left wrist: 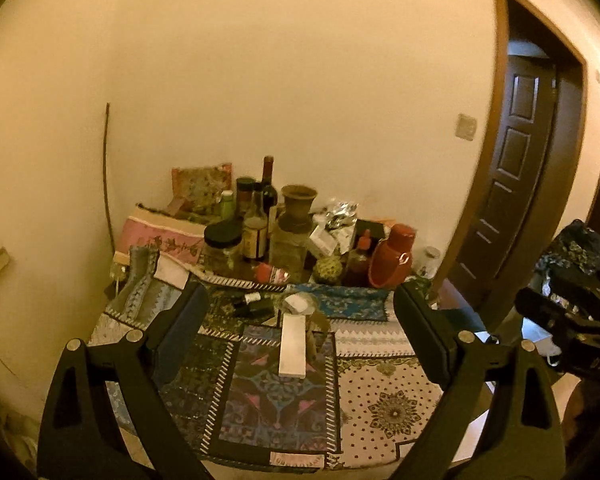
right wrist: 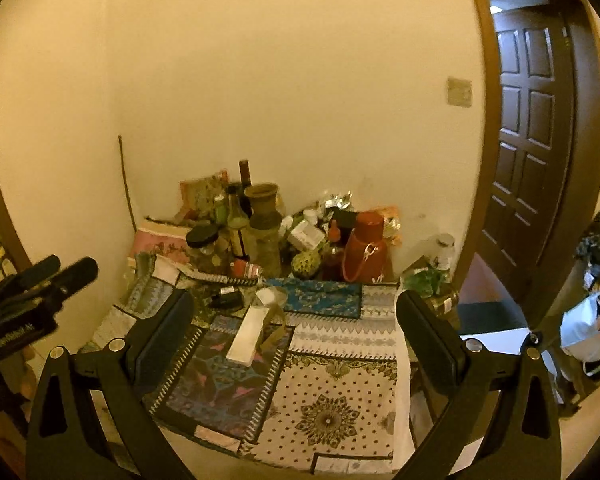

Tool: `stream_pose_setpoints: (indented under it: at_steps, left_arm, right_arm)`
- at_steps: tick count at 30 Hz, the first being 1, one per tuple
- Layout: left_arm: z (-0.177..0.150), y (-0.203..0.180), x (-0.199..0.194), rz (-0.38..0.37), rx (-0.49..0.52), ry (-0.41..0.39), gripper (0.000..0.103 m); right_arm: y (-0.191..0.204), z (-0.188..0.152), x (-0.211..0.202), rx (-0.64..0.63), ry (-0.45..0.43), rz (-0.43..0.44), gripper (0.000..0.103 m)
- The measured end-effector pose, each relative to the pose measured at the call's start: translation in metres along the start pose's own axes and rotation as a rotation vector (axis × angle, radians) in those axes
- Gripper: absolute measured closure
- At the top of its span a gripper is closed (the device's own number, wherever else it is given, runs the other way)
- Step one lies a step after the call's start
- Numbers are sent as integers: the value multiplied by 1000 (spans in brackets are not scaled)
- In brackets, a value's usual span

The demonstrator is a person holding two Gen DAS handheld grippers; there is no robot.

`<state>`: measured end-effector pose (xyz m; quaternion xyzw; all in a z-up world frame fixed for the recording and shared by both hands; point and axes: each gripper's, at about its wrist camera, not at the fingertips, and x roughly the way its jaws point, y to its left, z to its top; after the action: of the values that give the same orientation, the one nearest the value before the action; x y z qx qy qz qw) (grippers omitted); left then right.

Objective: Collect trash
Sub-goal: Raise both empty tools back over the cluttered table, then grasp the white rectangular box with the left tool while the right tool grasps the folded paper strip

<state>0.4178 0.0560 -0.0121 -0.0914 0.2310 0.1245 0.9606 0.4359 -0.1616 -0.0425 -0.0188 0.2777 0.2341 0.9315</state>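
Note:
A small table under a patterned patchwork cloth [left wrist: 384, 404] [right wrist: 332, 396] stands against the wall. On it lie a long white box [left wrist: 292, 345] [right wrist: 247, 334], a crumpled white piece [left wrist: 297, 303] [right wrist: 269, 295] behind it, a brown wrapper strip [left wrist: 313, 340] and a small dark bottle on its side [left wrist: 256, 303] [right wrist: 226, 297]. My left gripper [left wrist: 300, 328] is open, held above the table's near edge with the white box between its spread fingers further ahead. My right gripper [right wrist: 296, 330] is open too, nothing in it. The left gripper [right wrist: 40, 284] also shows at the left of the right wrist view.
Bottles, jars, a clay vase [left wrist: 298, 208], a red flask [left wrist: 392, 258] [right wrist: 366, 248], foil packets [left wrist: 340, 212] and boxes crowd the back of the table. A dark door [left wrist: 512, 168] [right wrist: 532, 128] stands open on the right. A white bag [right wrist: 584, 332] hangs at far right.

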Motion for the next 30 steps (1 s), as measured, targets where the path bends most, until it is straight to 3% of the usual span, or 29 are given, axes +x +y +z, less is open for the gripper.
stream_pose_setpoints:
  at_steps: [6,16,24,30]
  left_arm:
    - [5,26,49,44,-6,74,9]
    - [17,90,161,-20,57,221,9]
    - [-15,129,249,-22,48,385,9]
    - [-51,137,298,-19,65,483,9]
  right_arm:
    - [2,-2,57,17,110,25,2]
    - [24,-29,187,146,357,-19,2]
    - [30,-68,302,204,544,-33,3]
    - [22,-92,365,286,628,-26,28]
